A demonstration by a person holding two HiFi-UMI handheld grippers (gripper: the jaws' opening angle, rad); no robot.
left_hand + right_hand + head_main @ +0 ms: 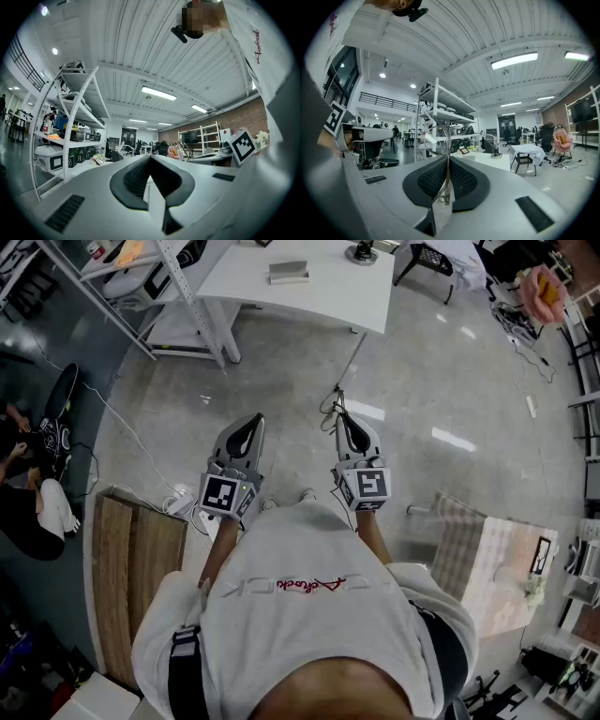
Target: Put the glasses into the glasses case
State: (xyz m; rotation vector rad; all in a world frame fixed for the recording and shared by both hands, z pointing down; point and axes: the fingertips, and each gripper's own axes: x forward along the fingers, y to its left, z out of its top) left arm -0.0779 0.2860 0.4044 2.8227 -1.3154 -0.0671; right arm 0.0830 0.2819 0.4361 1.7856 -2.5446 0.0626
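Observation:
My right gripper [342,416] [448,157] is held level in front of my body and is shut on the thin metal-framed glasses [437,140]. One round lens rim stands up past the jaw tips, and a temple arm runs down between the pads. In the head view the glasses [332,407] show as thin wire at the jaw tips. Beside it, my left gripper [255,420] [150,158] is also level, its jaws together with nothing between them. A flat grey oblong, perhaps the glasses case [289,273], lies on the white table [347,296] ahead.
A metal shelf rack [173,277] stands left of the table, and a black chair [427,259] to its right. A wooden bench [131,559] is at my left. A cloth-covered table [487,559] is at my right. A cable and power strip [178,504] lie on the floor. A person sits at far left [33,493].

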